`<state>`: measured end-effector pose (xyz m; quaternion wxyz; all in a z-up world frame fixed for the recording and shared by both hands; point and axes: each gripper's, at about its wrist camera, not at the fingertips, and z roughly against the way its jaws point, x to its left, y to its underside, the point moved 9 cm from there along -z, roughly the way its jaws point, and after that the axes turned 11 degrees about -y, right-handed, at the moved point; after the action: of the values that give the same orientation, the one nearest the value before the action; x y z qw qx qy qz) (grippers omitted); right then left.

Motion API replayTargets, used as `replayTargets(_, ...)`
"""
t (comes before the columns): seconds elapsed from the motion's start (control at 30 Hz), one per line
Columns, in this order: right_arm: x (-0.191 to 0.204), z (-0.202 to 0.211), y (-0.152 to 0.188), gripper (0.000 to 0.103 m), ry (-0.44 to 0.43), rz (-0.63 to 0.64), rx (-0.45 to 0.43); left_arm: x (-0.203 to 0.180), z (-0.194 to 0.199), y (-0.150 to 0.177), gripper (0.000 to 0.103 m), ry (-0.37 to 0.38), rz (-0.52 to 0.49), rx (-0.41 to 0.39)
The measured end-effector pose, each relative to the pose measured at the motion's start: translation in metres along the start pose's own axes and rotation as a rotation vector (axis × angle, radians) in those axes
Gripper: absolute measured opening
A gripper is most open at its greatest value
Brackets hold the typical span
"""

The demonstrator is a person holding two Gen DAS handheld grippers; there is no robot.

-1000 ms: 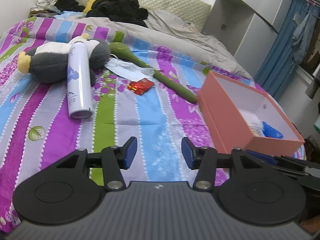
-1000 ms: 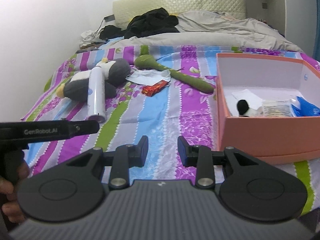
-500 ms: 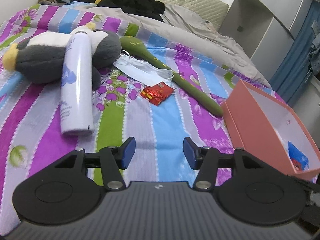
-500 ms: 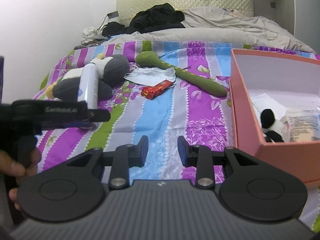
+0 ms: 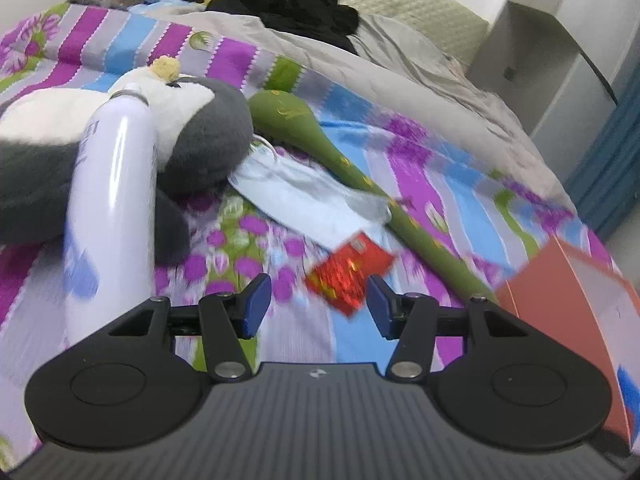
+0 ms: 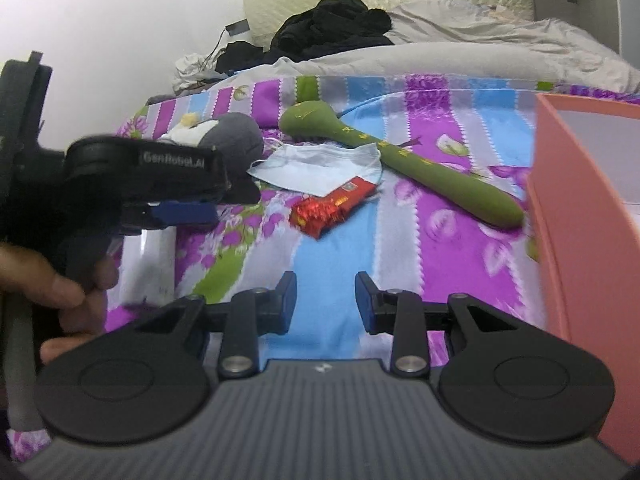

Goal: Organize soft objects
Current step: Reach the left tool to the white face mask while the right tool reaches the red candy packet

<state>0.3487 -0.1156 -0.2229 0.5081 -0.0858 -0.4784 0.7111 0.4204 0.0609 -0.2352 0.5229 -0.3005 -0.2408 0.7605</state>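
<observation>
A grey-and-white penguin plush (image 5: 200,136) lies on the striped bedspread, with a white spray can (image 5: 112,200) leaning across it. Beside it are a long green plush stick (image 5: 320,136), a pale blue face mask (image 5: 304,196) and a red foil packet (image 5: 350,272). My left gripper (image 5: 318,306) is open, and the packet sits just ahead of its tips. In the right wrist view my left gripper (image 6: 192,204) hovers near the penguin (image 6: 232,136), left of the packet (image 6: 336,206). My right gripper (image 6: 326,300) is open over bare bedspread, short of the packet and the green stick (image 6: 400,160).
A pink cardboard box (image 6: 580,240) stands at the right, close to the green stick's end. Black clothes (image 6: 332,20) and a grey duvet (image 6: 460,52) lie by the headboard. A person's hand (image 6: 60,292) holds the left gripper's handle. A wall runs along the left.
Both grippers have moved forward and lower toward the penguin, mask and packet, which now look much larger. The pink box has slid to the right edge of both views.
</observation>
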Motion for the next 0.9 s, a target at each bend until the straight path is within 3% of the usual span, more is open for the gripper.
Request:
replayTargets(0.17,-0.011,-0.038,-0.011,0.035,-0.029,-0.011,0.001,0.001,-0.040,-0.022,0.058,-0.010,0.049,0.036)
replayTargets(0.3,-0.021,-0.065,-0.013,0.055,-0.056,-0.034,0.001,0.005,-0.072,-0.031,0.058,-0.019,0.122,0.090)
replayTargets(0.6,-0.028,-0.104,-0.019,0.060,-0.082,-0.020,-0.023,0.005,-0.128,-0.038,0.058,0.024,0.239,0.182)
replayTargets(0.8,-0.031,-0.120,-0.031,0.060,-0.103,-0.031,-0.030,0.005,-0.140,-0.046,0.057,0.018,0.268,0.172)
replayTargets(0.87,-0.031,-0.125,-0.033,0.060,-0.097,-0.039,-0.030,0.005,-0.143,-0.047,0.054,0.019,0.273,0.166)
replayTargets(0.9,-0.032,-0.127,-0.034,0.060,-0.090,-0.043,-0.030,0.005,-0.144,-0.047,0.047,0.016,0.274,0.163)
